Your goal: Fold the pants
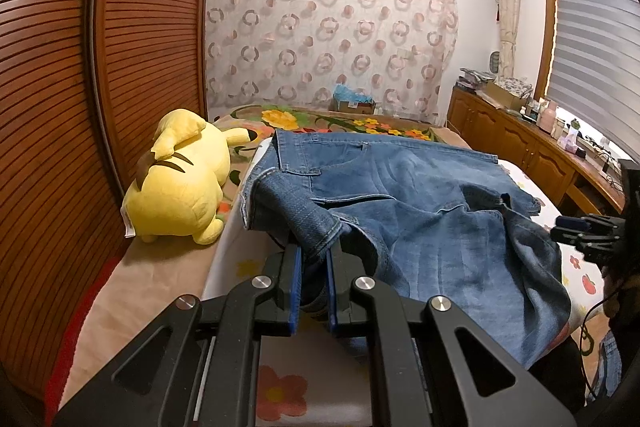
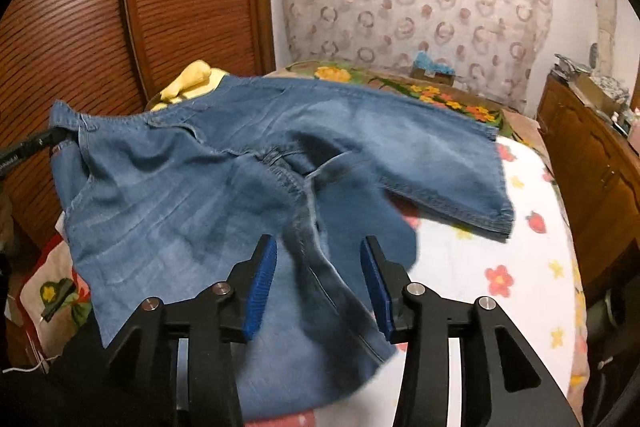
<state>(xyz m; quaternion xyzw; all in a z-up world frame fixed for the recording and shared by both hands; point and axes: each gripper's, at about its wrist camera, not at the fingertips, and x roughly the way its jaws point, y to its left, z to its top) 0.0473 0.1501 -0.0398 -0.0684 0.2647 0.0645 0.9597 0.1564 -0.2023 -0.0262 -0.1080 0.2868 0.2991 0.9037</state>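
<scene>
Blue denim pants (image 1: pixel 420 195) lie spread and partly doubled over on the bed. My left gripper (image 1: pixel 314 251) is shut on a thick seamed edge of the denim, lifted a little off the sheet at the pants' near left corner. In the right wrist view the pants (image 2: pixel 200 179) fill the middle, with one leg hem pointing right. My right gripper (image 2: pixel 318 251) stands open over their near edge. A raised ridge of denim runs between its blue pads (image 2: pixel 262 283) without being pressed. The right gripper (image 1: pixel 580 231) also shows at the right edge of the left wrist view, beside the cloth.
The bed sheet (image 2: pixel 500 267) is white with flowers. A yellow plush toy (image 1: pixel 180 179) lies on the bed's left side against a slatted wooden wardrobe (image 1: pixel 60 107). A low wooden cabinet (image 1: pixel 520 143) with clutter runs along the right. A cardboard box (image 1: pixel 354 103) sits beyond the bed.
</scene>
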